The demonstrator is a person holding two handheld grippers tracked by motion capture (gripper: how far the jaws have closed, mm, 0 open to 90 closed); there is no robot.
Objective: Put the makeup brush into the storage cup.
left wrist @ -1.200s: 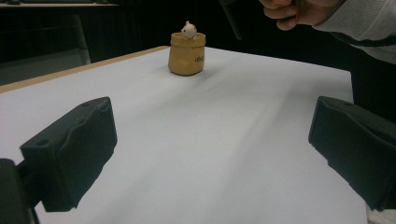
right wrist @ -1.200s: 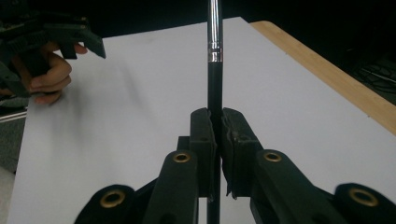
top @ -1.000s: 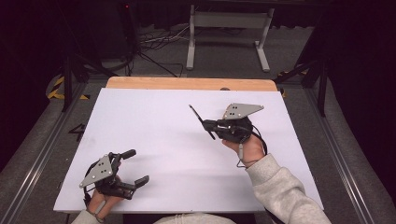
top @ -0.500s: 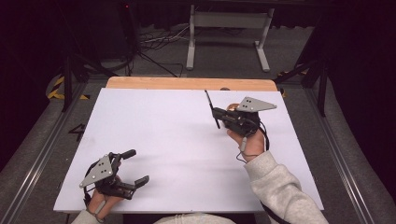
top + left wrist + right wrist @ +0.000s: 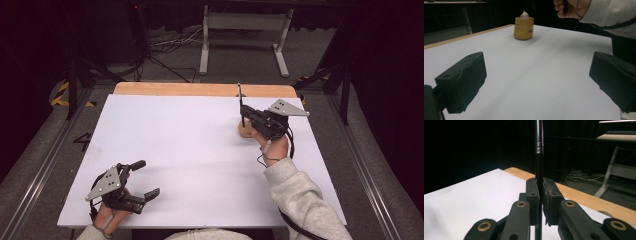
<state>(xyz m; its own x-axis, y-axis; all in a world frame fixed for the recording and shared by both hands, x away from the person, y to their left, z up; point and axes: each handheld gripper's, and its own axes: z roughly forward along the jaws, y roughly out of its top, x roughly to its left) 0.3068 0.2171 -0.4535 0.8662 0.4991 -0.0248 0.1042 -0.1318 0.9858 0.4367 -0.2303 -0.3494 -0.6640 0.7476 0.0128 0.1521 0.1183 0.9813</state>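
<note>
Right gripper (image 5: 242,111): held above the far right part of the table, jaws clamped tight on a thin black pen (image 5: 240,102). In the right gripper view (image 5: 539,202) the two pads press on the pen from both sides with no gap.
Pen: stands nearly upright in the jaws, one end rising above them and the other reaching below. In the right gripper view (image 5: 539,152) a silver band rings the shaft above the pads.
Pen position: in the high view its lower end is right over a small tan pot (image 5: 245,130); whether the tip is inside the pot or touches it cannot be told.
Pot: stands upright on the white table top (image 5: 200,150), near the far right edge, partly covered by the right gripper in the high view. In the left gripper view (image 5: 523,28) it is a squat yellow-brown holder with a small pale figure at its rim.
Right hand (image 5: 272,147): grips the tool from behind, grey sleeve (image 5: 300,200) running off the bottom of the view.
Left gripper (image 5: 142,180): low over the near left corner of the table, jaws wide apart, nothing between them. The left gripper view confirms bare table between the two pads.
Left hand (image 5: 105,217): at the near table edge, well apart from the pot and the pen.
Table: white sheet over a wooden top, a strip of wood (image 5: 200,89) showing along the far edge.
</note>
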